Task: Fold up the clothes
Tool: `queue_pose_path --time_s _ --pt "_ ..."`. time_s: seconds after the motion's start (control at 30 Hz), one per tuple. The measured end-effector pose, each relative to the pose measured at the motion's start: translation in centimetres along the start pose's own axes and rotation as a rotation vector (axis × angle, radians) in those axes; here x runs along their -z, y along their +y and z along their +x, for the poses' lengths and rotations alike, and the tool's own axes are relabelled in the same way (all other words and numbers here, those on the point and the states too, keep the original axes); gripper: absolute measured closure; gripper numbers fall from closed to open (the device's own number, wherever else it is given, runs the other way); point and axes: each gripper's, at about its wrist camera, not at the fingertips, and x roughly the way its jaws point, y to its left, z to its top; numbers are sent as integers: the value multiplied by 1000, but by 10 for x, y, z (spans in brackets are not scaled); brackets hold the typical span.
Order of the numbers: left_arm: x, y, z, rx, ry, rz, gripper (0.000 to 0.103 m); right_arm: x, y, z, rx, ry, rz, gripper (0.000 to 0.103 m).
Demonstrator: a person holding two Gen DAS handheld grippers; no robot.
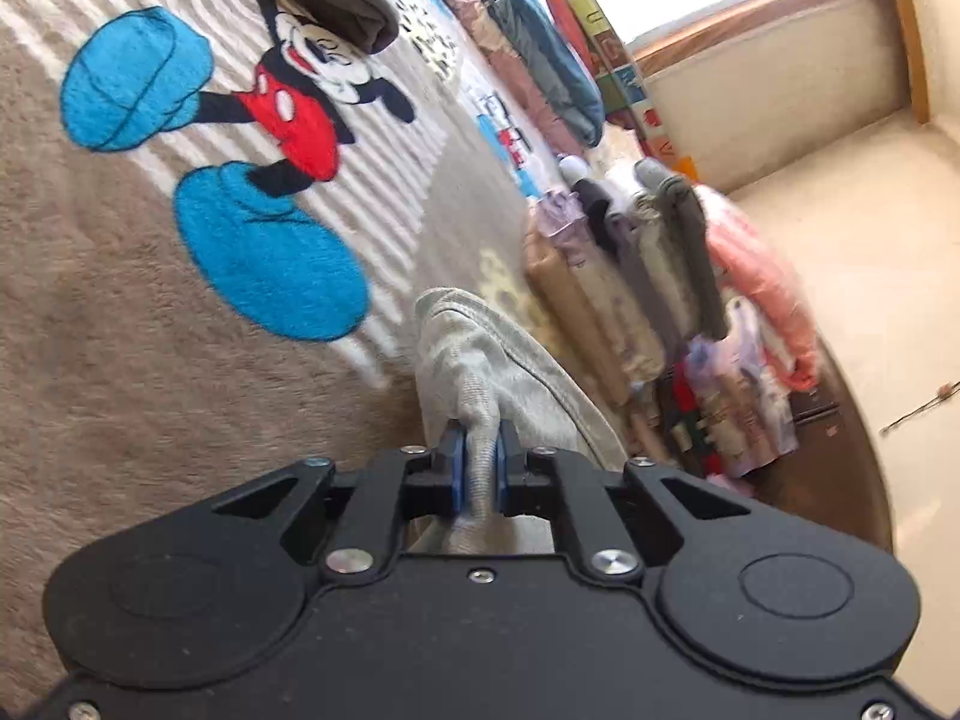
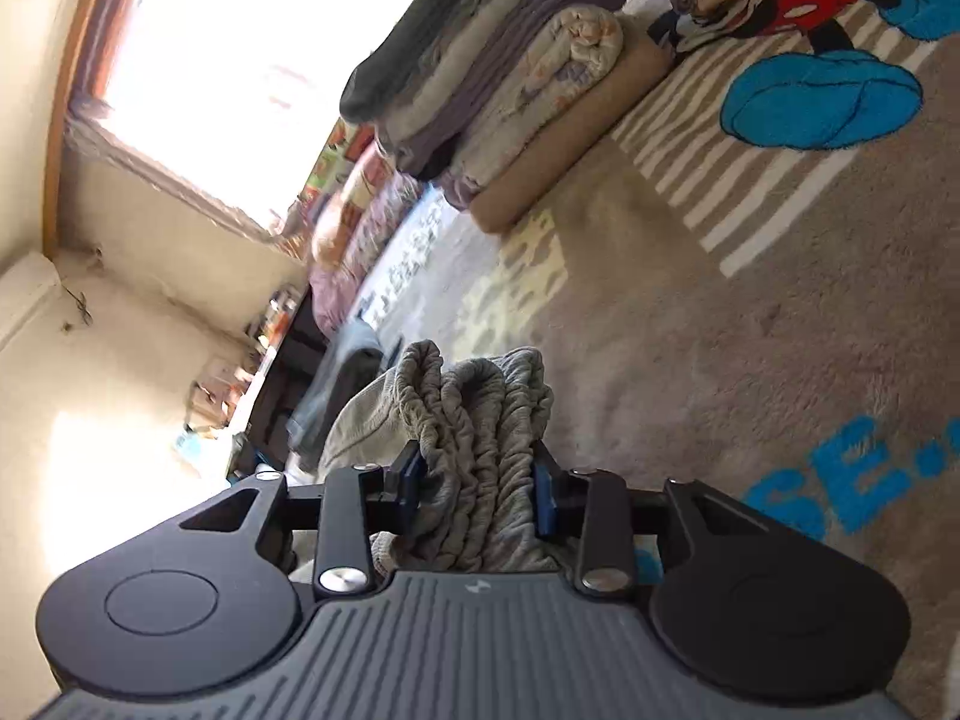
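**Grip check: grey garment held at two points above the rug**

Garment position: the grey garment [image 1: 474, 354] hangs between the two hand-held grippers, above a beige cartoon-mouse rug [image 1: 120, 330]. No part of it can be confirmed as lying flat on the rug.

Left hand-held gripper [image 1: 478, 459]: jaws narrow, blue pads pressed on a thin fold of grey cloth, apparently a hem or leg end. The fabric runs forward from the jaws and droops toward the rug.

Right hand-held gripper [image 2: 477, 480]: jaws at a middling width, closed on a thick bunch of the ruched elastic waistband [image 2: 480, 414]. Several gathered layers sit between the pads, so the hold is bulky rather than clean.

Recommended procedure for this step, judged from the present hold:

1. Draw the two grips apart until the cloth between them is taut and free of twist. Both views are strongly tilted, so level both wrists before lowering.
2. Lower the garment onto the bare part of the rug, well apart from the stack of folded clothes [image 2: 480, 90] along its edge.
3. Keep the waistband bunch fully inside the right jaws; a partial layer may slip out under tension.
4. Lay the cloth down before releasing either grip.

Risk: the thin left-hand hold may pull free if tension is applied abruptly.
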Motion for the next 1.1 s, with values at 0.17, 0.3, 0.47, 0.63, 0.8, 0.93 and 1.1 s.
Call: queue_pose_path --time_s 0.17,0.3,0.47,0.63,0.8,0.93,1.1 --pt "3 29 -9 84 6 -70 50 15 -5 -5 8 -10 -7 29" --pt "1 16 7 100 49 -30 50 21 -1 -4 14 -7 -30 24" --pt "13 5 27 66 60 3 76 28 1 11 56 -21 -86 35" --pt "23 5 25 95 42 -45 93 33 -2 4 16 -28 -54 60" --pt "1 0 -6 190 -25 -98 95 27 18 -5 -71 -48 -63 66" --pt "-25 -3 -36 247 -92 -117 95 14 49 7 -169 -46 -52 66" --pt "-64 10 -74 284 -202 -136 95 4 89 43 -274 -17 -52 66"
